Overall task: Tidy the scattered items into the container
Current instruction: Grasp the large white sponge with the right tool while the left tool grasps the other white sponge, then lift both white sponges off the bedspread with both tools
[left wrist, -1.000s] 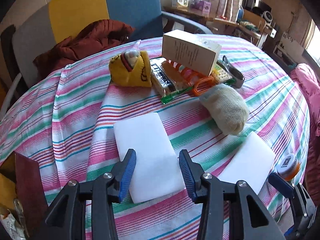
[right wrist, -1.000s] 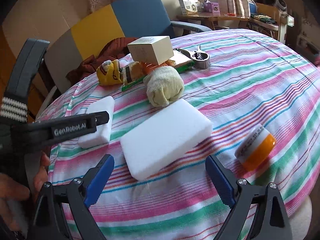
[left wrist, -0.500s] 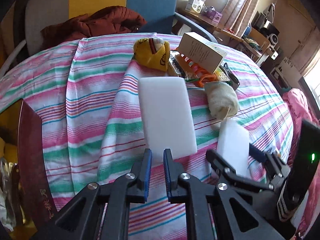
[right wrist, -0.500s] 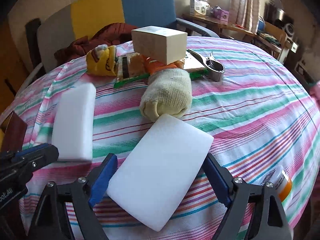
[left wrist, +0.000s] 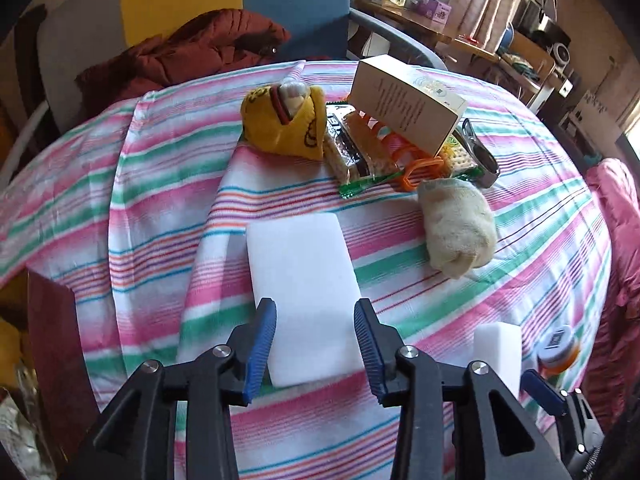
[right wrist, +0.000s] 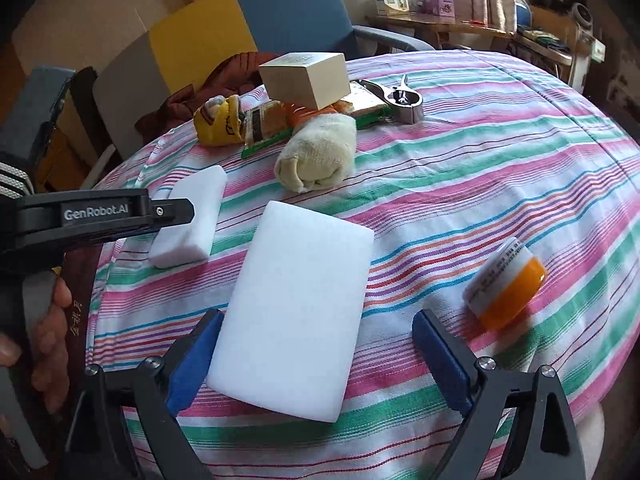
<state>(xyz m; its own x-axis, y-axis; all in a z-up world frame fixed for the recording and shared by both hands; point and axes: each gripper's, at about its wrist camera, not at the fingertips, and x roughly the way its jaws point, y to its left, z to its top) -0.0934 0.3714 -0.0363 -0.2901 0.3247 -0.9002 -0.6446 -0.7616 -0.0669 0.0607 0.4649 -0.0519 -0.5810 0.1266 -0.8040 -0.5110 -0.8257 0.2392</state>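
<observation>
Left claw (left wrist: 315, 342) astride white sponge (left wrist: 304, 296)

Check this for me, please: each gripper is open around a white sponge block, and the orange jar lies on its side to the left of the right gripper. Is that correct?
Not quite. The orange jar lies on its side to the right of the right gripper, as the right wrist view shows. The rest holds: the right gripper straddles a white sponge block, and the left gripper is open around the other sponge block.

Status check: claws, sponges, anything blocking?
Left claw open, straddling its white sponge. Right claw open around the second sponge. Orange jar beside, clear.
</observation>
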